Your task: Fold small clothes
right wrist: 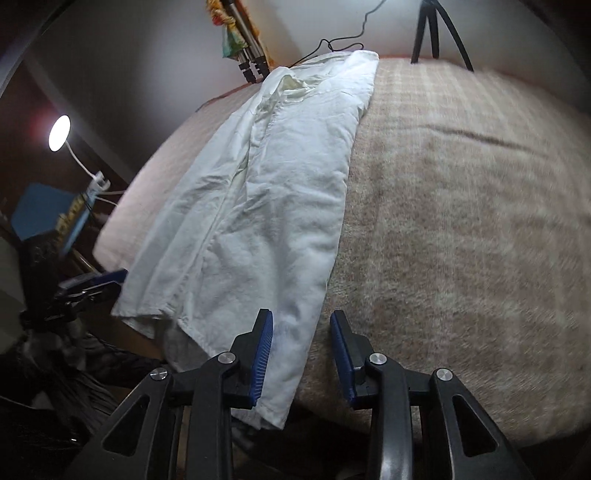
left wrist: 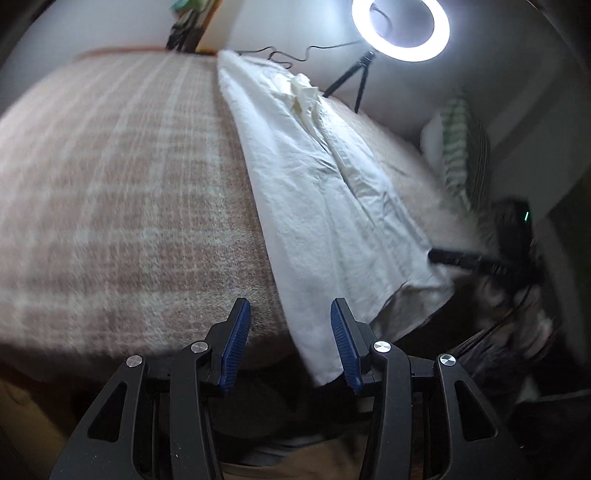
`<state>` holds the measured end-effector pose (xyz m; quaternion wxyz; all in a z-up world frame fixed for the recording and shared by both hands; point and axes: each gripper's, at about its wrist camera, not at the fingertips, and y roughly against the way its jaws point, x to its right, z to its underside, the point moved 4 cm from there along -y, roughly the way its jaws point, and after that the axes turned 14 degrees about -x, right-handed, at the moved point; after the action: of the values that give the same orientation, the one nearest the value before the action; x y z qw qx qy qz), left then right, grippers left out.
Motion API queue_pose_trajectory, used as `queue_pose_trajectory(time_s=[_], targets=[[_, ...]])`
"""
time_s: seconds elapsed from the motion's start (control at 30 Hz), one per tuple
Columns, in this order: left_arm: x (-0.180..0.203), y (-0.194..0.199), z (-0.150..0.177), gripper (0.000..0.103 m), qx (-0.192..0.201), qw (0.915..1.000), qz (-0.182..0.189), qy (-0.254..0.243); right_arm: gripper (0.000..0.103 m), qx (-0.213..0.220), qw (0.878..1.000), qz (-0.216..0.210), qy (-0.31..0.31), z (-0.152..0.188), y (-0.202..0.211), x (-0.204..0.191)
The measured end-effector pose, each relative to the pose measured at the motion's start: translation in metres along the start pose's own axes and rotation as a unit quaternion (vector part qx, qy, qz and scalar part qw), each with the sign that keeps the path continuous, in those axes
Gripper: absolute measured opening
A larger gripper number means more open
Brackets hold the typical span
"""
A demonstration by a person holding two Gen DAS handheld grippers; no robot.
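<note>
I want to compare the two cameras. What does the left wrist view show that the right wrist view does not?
Only the left wrist view shows the lit ring light and a striped pillow. Only the right wrist view shows a small round lamp and a blue board. Both show the white garment lying lengthwise on the checked blanket, and each gripper's open blue fingers.

Plaid blanket [left wrist: 122, 206], ring light [left wrist: 400, 26] w/ tripod [left wrist: 360, 79], desk lamp [right wrist: 59, 133]

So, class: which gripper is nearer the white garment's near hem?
Right. The right gripper has the white garment hem between its open pads; the left gripper, also open, hovers beside its edge.
</note>
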<state>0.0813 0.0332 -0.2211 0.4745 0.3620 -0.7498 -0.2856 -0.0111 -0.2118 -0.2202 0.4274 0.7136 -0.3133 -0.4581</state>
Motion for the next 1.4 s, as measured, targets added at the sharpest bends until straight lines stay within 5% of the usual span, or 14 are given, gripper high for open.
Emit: queue_pose_trajectory(time_s=[0.1, 0.23, 0.37, 0.5, 0.7, 1.1, 1.4], targets=[[-0.002, -0.003, -0.001, 0.043, -0.013, 0.9989, 0.042, 0.02, 0.035, -0.008, 0.997, -0.068, -0.019, 0.002, -0.004, 0.004], [0.009, -0.008, 0.001, 0.041, -0.021, 0.9987, 0.045, 0.0, 0.035, -0.009, 0.994, -0.102, -0.025, 0.005, -0.007, 0.005], [0.01, -0.014, 0.0, 0.021, -0.027, 0.9986, 0.044, 0.004, 0.034, -0.008, 0.992, -0.123, -0.033, 0.006, -0.008, 0.007], [0.006, -0.014, -0.002, 0.012, -0.023, 0.9979, 0.059, 0.014, 0.023, -0.009, 0.993, -0.113, -0.026, 0.01, -0.008, 0.004], [0.017, -0.003, -0.006, 0.008, -0.002, 0.9979, 0.065, -0.002, 0.009, 0.002, 0.993, -0.113, -0.025, 0.012, -0.004, 0.0], [0.043, 0.01, -0.036, 0.006, 0.021, 0.9914, 0.128, -0.013, 0.007, 0.064, 0.974, -0.209, -0.05, -0.016, 0.03, -0.012], [0.047, 0.034, -0.102, 0.006, 0.075, 0.9875, 0.139, -0.011, 0.007, 0.1, 0.972, -0.21, -0.042, -0.073, 0.052, -0.02]])
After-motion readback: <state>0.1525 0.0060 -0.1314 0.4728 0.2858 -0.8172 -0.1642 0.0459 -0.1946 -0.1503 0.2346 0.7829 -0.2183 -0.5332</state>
